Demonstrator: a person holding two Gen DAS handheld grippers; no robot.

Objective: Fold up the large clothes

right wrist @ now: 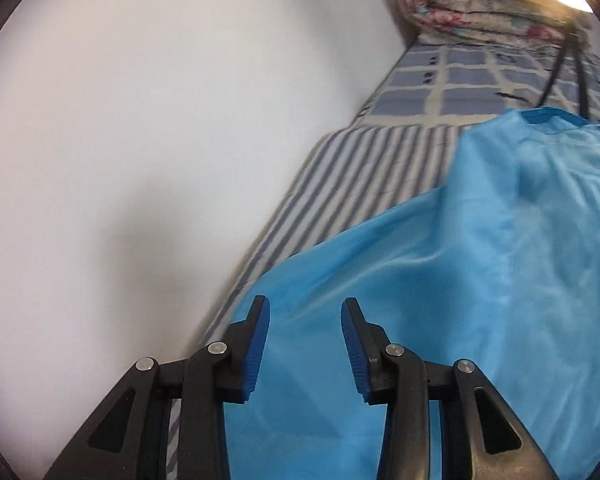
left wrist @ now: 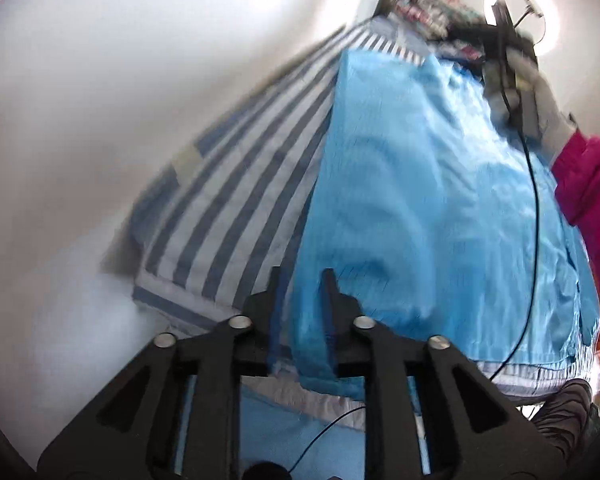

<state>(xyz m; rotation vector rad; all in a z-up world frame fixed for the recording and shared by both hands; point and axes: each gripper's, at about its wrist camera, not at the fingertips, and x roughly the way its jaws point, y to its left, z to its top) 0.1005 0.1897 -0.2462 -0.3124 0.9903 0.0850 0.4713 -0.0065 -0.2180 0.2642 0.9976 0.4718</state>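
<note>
A large light-blue garment (left wrist: 428, 208) lies spread on a bed with a blue-and-white striped sheet (left wrist: 236, 208). My left gripper (left wrist: 303, 284) is over the garment's near edge, its jaws a narrow gap apart with a fold of the blue cloth between them. In the right wrist view the same garment (right wrist: 440, 280) covers the lower right. My right gripper (right wrist: 305, 312) is open and empty, its jaws wide apart just above the cloth near its left edge. The right gripper also shows in the left wrist view (left wrist: 516, 92), held by a gloved hand at the garment's far side.
A white wall (left wrist: 120, 100) runs along the bed's left side. A rolled floral quilt (right wrist: 480, 4) lies at the bed's far end on a checked sheet (right wrist: 460, 88). A ring light (left wrist: 522, 12) stands at the far right. A black cable (left wrist: 534, 240) hangs across the garment.
</note>
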